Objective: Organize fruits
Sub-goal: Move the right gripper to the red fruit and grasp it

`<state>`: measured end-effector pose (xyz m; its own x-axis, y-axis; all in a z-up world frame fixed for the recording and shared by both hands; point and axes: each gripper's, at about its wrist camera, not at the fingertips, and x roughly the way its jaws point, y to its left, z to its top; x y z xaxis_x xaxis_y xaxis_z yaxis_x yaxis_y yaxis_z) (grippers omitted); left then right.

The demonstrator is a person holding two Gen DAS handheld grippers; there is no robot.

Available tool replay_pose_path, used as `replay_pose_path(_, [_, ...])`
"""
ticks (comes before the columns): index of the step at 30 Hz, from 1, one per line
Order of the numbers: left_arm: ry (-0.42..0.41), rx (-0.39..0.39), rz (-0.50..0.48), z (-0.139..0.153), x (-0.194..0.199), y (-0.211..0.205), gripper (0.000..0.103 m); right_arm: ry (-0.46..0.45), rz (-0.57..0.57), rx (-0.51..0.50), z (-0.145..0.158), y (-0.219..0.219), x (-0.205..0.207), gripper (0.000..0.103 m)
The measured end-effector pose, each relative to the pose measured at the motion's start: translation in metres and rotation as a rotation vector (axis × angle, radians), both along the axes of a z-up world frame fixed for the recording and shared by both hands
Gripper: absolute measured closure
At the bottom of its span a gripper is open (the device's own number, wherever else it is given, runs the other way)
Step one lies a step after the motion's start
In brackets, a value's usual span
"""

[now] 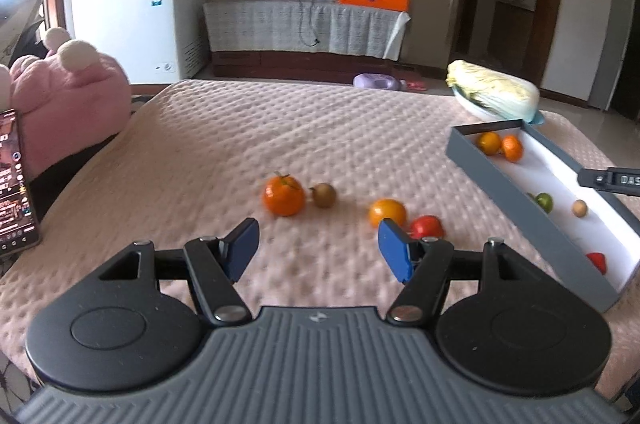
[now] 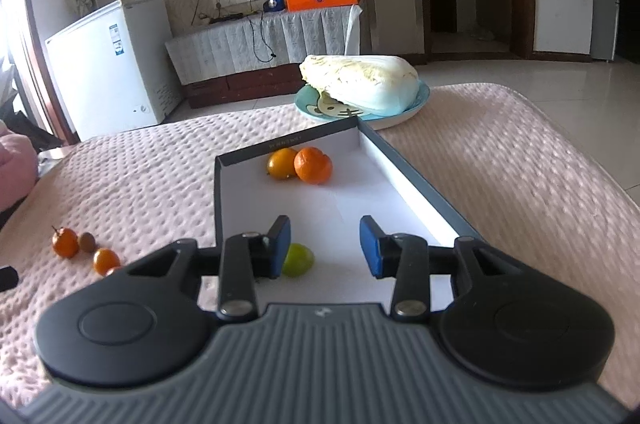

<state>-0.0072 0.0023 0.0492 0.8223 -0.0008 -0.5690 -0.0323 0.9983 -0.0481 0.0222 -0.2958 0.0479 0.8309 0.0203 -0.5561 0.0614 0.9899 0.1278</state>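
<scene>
While your left gripper (image 1: 318, 248) tilts down over the pink bed cover (image 1: 240, 143), its jaws are spread with nothing between them. Ahead of it four fruits lie loose in a rough row: a tangerine (image 1: 284, 195) with a stem, a small brown fruit (image 1: 323, 195) just beside it, an orange (image 1: 387, 212) partly behind the right pad, and a red fruit (image 1: 427, 226) touching or nearly touching that orange.

Your right gripper (image 2: 325, 246) hangs tilted down over the near half of the box (image 2: 218, 191), jaws parted and pinching nothing. A green fruit (image 2: 299, 259) rests on the white floor of the box, just beside the left pad and partly hidden by it; whether pad and fruit touch is hard to tell.

Inside the box you can count five fruits across both views: two orange ones (image 2: 299, 163) touching in the far corner, the green one, a small tan one (image 1: 579, 208) and a red one (image 1: 597, 260) at the near end.

The box stands at the right of the bed. Beyond its far end one cabbage (image 2: 360, 79) lies on one plate (image 2: 416, 105).
</scene>
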Motion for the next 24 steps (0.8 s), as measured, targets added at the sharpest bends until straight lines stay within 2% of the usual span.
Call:
replay_pose_path(8, [-0.028,-0.023,-0.011,0.006,-0.003,0.000,0.032,-0.050,0.024,0.006,0.007,0.011,-0.009,0.062])
replay_pose_path(12, [-0.032,0.015,-0.036,0.006,0.001,-0.008,0.032,-0.079,0.093,0.006,0.011,0.026,-0.014,0.062])
replay_pose_path(21, [-0.040,0.021,-0.051,0.005,0.012,-0.009,0.032,-0.125,0.276,-0.027,0.018,0.075,-0.022,0.062])
replay_pose_path(24, [-0.030,0.027,-0.043,0.002,0.019,-0.009,0.032,-0.113,0.318,-0.022,0.016,0.088,-0.022,0.062])
